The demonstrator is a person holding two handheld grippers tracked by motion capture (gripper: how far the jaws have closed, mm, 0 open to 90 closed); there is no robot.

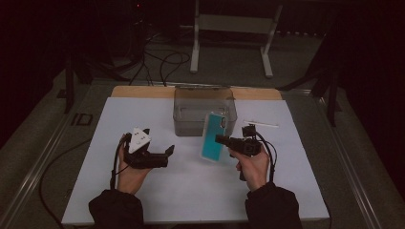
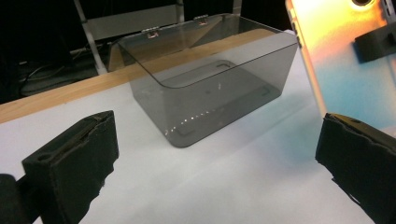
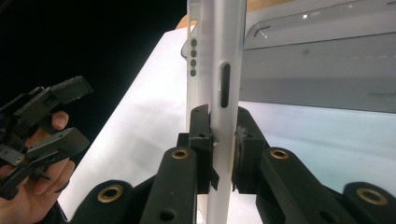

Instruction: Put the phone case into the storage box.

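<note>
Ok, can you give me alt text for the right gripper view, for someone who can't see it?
The right gripper is shut on the edge of a slim white-cased phone, which stands upright between its black jaws. Behind it a smoky grey clear plastic box sits on the white table sheet, and the left gripper is open at the left edge.

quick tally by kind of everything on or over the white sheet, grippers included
grippers: 2, the left gripper open, the right gripper shut on the phone
phone: 1, teal back
clear smoky box: 1, lid up
thin white stick: 1
total: 5
</note>
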